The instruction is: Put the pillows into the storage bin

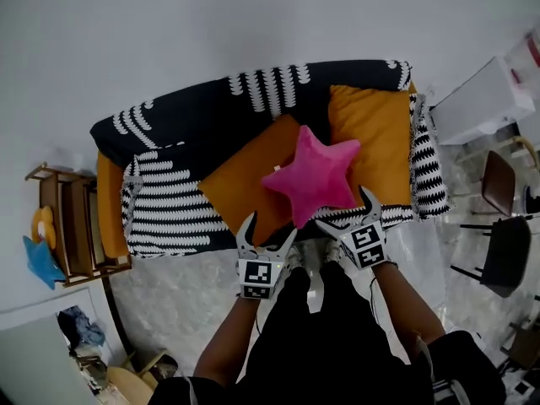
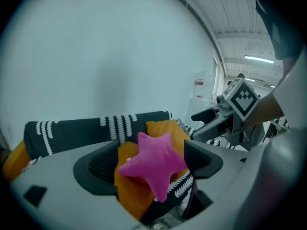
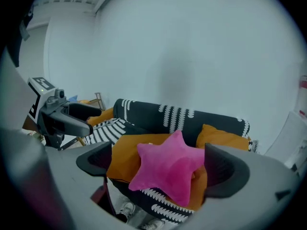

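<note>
Presently, one sofa with a black-and-white patterned cover stands against a pale wall. Item one: a pink star pillow, lying on top of the seat's two orange pillows, overlapping both. Item two: the larger orange pillow, flat on the seat, left of centre. Item three: a second orange pillow, at the right end of the seat, leaning toward the backrest. Left hand-held gripper: jaws wide apart, nothing between them, held just before the sofa's front edge; the star pillow shows beyond the gap. Right hand-held gripper: jaws likewise wide apart and empty, close beside the star pillow's lower point. Also recorded: a wooden shelf at the sofa's left end, with a blue star-shaped cushion beside it; a white cabinet and dark chairs at right.
</note>
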`<state>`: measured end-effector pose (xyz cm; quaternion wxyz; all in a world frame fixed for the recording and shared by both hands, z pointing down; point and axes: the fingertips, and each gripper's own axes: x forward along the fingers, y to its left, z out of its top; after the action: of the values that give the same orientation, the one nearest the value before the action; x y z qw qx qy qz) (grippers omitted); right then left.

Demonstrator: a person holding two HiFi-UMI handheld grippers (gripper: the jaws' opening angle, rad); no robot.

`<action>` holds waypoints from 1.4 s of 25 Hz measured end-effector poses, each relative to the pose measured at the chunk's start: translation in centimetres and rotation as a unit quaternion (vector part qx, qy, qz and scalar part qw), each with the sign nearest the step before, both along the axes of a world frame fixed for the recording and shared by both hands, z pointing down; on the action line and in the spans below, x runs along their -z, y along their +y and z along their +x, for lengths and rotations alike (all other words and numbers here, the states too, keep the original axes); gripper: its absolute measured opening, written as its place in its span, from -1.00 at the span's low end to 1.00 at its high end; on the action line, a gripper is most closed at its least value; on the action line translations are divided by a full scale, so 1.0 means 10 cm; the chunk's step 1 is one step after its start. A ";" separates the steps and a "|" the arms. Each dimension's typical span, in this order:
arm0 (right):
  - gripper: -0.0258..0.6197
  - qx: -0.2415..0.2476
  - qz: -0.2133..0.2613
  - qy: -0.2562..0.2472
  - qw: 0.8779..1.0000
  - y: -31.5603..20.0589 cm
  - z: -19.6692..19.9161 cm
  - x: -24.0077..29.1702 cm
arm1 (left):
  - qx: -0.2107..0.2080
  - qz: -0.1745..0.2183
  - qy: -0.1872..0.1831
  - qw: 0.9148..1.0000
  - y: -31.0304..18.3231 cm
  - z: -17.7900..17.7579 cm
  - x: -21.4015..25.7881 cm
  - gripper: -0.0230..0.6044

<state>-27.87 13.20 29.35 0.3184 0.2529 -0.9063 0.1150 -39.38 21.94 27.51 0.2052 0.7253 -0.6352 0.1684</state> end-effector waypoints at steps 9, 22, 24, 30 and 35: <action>0.93 0.026 -0.049 0.044 0.998 -0.29 0.07 -0.89 | 0.014 -0.082 0.023 0.996 -0.40 0.22 -0.93 0.37; 0.94 0.085 -0.063 0.130 0.986 -0.69 0.19 -2.28 | -0.034 -0.168 -0.001 0.985 -0.74 0.36 -2.46 0.37; 0.93 0.094 -0.063 0.132 0.985 -0.74 0.21 -2.43 | -0.039 -0.172 -0.002 0.984 -0.76 0.39 -2.59 0.37; 0.93 0.107 -0.065 0.106 0.986 -0.83 0.14 -2.68 | -0.028 -0.172 0.024 0.984 -0.89 0.40 -2.92 0.37; 0.76 0.118 -0.076 0.131 0.981 -0.80 0.19 -2.87 | -0.049 -0.189 0.012 0.981 -0.94 0.51 -3.15 0.37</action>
<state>-25.97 5.22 58.07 0.4639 0.1323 -0.8689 0.1110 -34.31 12.54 58.99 0.3376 0.7055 -0.5533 0.2868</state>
